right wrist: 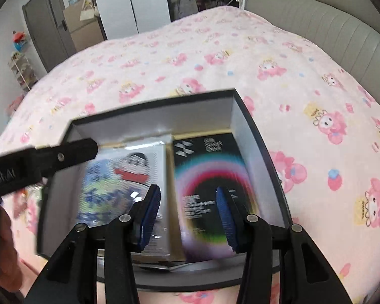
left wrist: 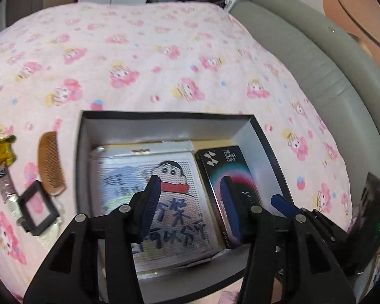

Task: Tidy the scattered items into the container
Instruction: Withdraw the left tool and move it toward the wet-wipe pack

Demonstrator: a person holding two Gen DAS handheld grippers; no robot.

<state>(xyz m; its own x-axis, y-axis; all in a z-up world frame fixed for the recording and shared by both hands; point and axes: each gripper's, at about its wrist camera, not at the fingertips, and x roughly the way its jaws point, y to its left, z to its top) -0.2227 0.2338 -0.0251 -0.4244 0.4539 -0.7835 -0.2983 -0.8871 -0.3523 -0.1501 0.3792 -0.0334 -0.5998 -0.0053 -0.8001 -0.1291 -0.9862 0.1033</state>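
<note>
My left hand-held gripper [left wrist: 190, 202] hangs over the open black box [left wrist: 164, 116] with its blue-padded fingers spread wide and nothing between them. Straight below it lies the cartoon bead-art pack [left wrist: 149, 177], flat on the box floor; just to its right, under the right finger, sits the dark phone-accessory carton [left wrist: 223, 167] with the rainbow ring printed on it, touching the pack's edge.

My right hand-held gripper [right wrist: 188, 217] is also spread wide and empty, hovering over the same box [right wrist: 238, 116] — the rainbow carton [right wrist: 207, 167] sits ahead between its fingers and the bead-art pack [right wrist: 114, 190] ahead to the left, both blurred. The other gripper's black finger [right wrist: 71, 152] crosses the box's far left corner in this view.

Still out on the pink cartoon bedspread [left wrist: 152, 50], left of my left gripper and outside the box: a wooden comb [left wrist: 50, 162], a small black rectangular frame [left wrist: 38, 207] just nearer than the comb, and beyond them at the left edge a green and yellow wrapper [left wrist: 1, 152]. A grey padded headboard [left wrist: 304, 50] runs along the far right of the bed.
</note>
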